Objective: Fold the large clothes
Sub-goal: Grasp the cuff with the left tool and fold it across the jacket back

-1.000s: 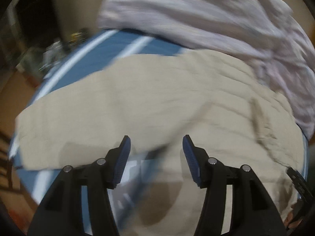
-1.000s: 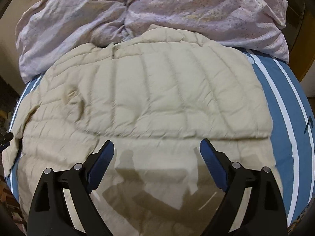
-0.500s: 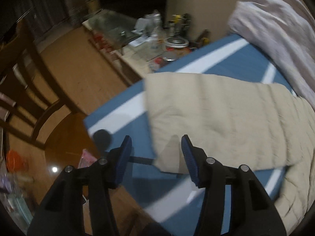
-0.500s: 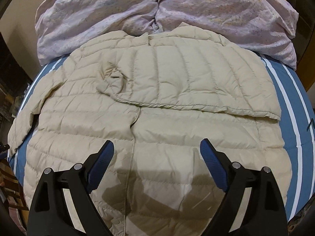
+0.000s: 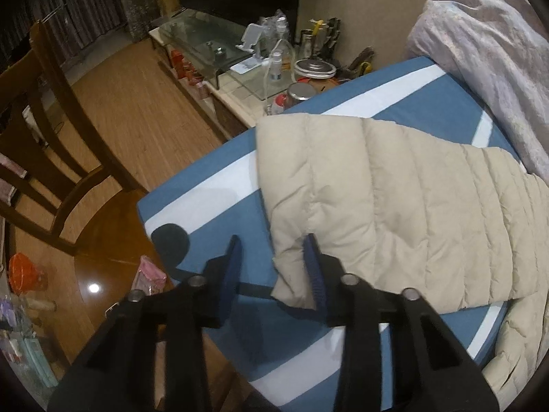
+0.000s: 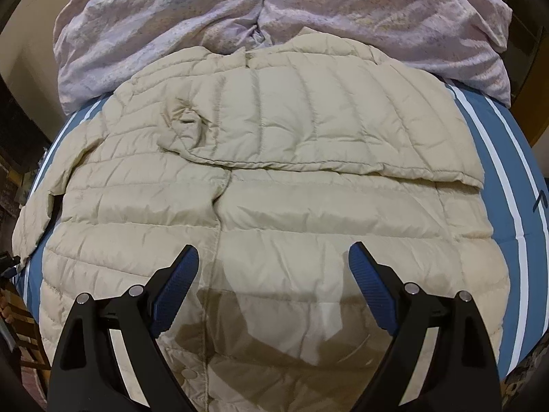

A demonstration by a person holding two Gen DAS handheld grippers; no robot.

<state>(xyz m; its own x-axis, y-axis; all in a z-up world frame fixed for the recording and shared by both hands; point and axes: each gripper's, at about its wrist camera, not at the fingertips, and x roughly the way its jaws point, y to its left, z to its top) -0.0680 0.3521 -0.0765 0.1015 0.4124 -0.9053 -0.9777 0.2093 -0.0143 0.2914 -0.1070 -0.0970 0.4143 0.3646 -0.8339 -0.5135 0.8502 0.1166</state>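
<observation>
Beige jacket (image 6: 274,189) sleeve (image 5: 377,199) corner sits between the left gripper (image 5: 274,264) fingers, partly open; right gripper (image 6: 274,274) fingers spread wide, empty, above the jacket.

Beige jacket (image 6: 274,206) lies spread on the blue bed (image 6: 507,185) — one sleeve folded across its chest; right gripper (image 6: 272,267) hovers above, jaws wide.

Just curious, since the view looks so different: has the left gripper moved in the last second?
Yes. The left gripper swung left off the beige quilted puffer jacket's body to its sleeve cuff, near the edge of the blue white-striped mattress.
</observation>
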